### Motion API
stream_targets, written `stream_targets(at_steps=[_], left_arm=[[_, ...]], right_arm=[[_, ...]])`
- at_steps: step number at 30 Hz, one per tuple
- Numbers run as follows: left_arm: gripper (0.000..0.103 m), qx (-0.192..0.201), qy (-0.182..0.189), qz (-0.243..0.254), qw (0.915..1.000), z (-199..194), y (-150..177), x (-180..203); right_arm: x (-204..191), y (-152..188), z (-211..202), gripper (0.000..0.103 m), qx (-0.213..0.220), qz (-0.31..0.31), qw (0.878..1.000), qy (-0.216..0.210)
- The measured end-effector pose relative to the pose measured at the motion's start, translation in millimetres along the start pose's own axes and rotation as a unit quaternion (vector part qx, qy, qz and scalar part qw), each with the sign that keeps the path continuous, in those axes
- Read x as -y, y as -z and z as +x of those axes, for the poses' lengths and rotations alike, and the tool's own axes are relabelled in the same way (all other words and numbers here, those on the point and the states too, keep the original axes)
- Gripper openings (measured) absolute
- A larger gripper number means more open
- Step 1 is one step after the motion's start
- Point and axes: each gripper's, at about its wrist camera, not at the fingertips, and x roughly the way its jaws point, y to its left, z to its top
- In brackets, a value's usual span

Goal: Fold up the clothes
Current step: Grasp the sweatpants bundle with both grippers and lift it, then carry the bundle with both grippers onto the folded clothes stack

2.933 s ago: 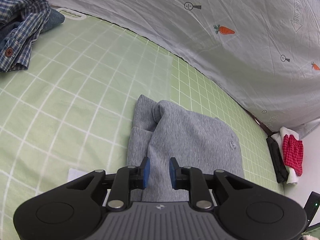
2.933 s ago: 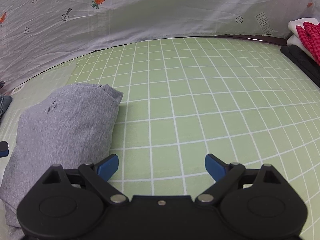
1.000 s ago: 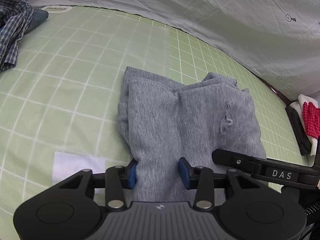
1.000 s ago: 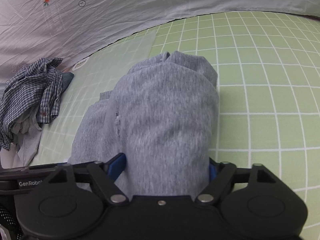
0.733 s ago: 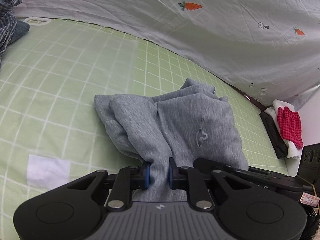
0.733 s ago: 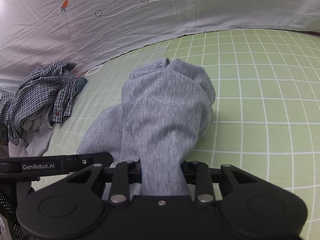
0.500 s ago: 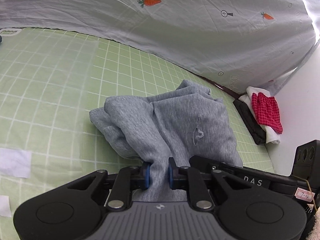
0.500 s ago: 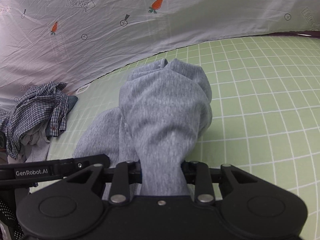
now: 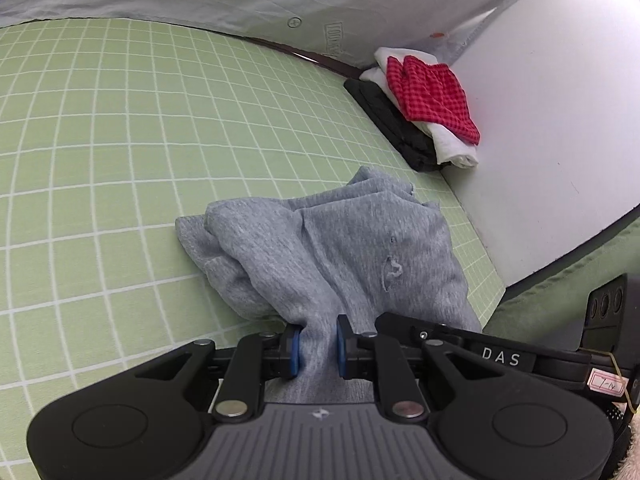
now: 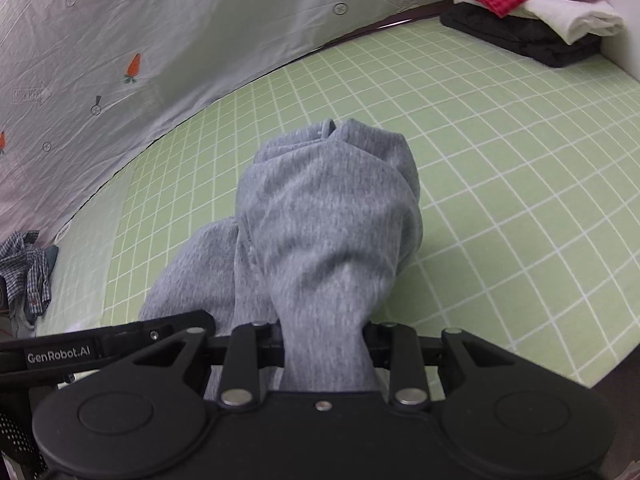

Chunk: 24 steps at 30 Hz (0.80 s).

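Observation:
A folded grey garment [image 9: 336,240] is held by both grippers, its far end drooping onto the green checked sheet [image 9: 100,128]. My left gripper [image 9: 317,345] is shut on its near edge between blue pads. My right gripper [image 10: 326,344] is shut on the same garment [image 10: 324,216]; its fingertips are hidden by the bunched cloth. The right gripper's finger shows in the left wrist view [image 9: 460,340], close beside the left one.
A stack of folded clothes, red checked [image 9: 432,92] on white on black, lies at the far corner by a white wall [image 9: 540,120]; it also shows in the right wrist view [image 10: 528,4]. A crumpled blue plaid shirt [image 10: 28,264] lies far left. A carrot-print sheet [image 10: 160,40] hangs behind.
Both grippers closed on the grey garment and carried it to the right, toward the stack of folded clothes, which is now much nearer. The plaid shirt has fallen far behind.

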Motion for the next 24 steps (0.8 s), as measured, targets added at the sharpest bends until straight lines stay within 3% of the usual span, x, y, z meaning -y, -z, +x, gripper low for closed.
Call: stream_targets(at_steps=[7, 9, 15, 24], left_arm=[[0.018, -0.012, -0.014, 0.011, 0.9998, 102.2, -24.9, 104.6], [0.018, -0.001, -0.007, 0.009, 0.9999, 126.3, -32.4, 133.5], [0.018, 0.038, -0.004, 0.012, 0.9992, 193.2, -84.4, 223.4], [0.018, 0.134, 0.039, 0.019, 0.9900, 241.2, -205.2, 297.3]], right_arm=[[130.4, -42.8, -12.4, 0.030, 0.014, 0.017, 1.000, -0.008], [164.7, -64.8, -24.5, 0.030, 0.018, -0.009, 1.000, -0.010], [239.0, -157.1, -53.8, 0.029, 0.045, -0.108, 0.993, -0.021], [300.8, -314.2, -91.5, 0.029, 0.113, -0.227, 0.966, -0.048]])
